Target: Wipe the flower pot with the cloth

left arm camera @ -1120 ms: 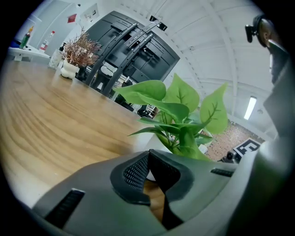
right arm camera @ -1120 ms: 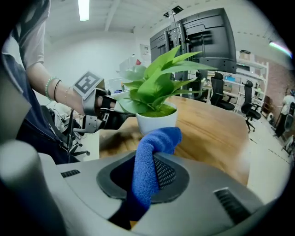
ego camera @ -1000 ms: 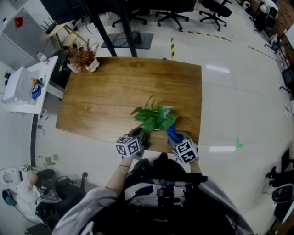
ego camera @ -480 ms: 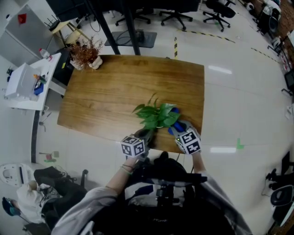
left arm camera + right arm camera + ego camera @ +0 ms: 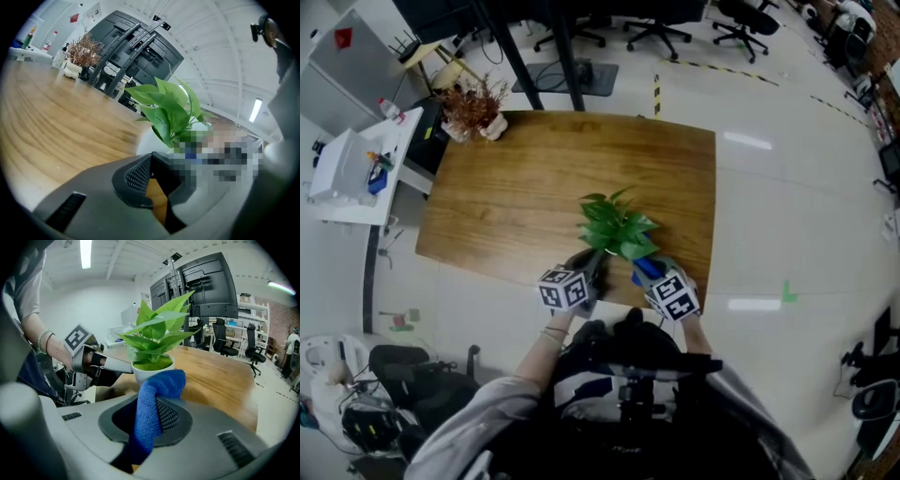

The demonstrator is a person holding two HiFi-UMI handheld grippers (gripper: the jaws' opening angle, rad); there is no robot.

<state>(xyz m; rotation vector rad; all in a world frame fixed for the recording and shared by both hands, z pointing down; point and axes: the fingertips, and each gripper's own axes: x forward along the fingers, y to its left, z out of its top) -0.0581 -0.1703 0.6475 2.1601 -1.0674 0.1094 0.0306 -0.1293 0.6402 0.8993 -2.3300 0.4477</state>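
Near edge crowding, far side lying open
The flower pot point(image 5: 151, 370) is sitting by the near edge of the counter point(image 5: 516, 197), the left gripper point(image 5: 591, 269) and right gripper point(image 5: 645, 272) flanking it, the cloth point(image 5: 152, 408) bunching before its wall, leaves point(image 5: 616, 228) overhanging its top; bare wood beyond is lying open to the dried plant point(image 5: 472, 111) at the far-left corner.

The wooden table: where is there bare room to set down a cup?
Bare wood spans the table from the dried plant in its far-left corner to the green potted plant; the far-right corner is free too. Crowded: the near edge, where the left gripper, the right gripper and the blue cloth cluster round that plant.
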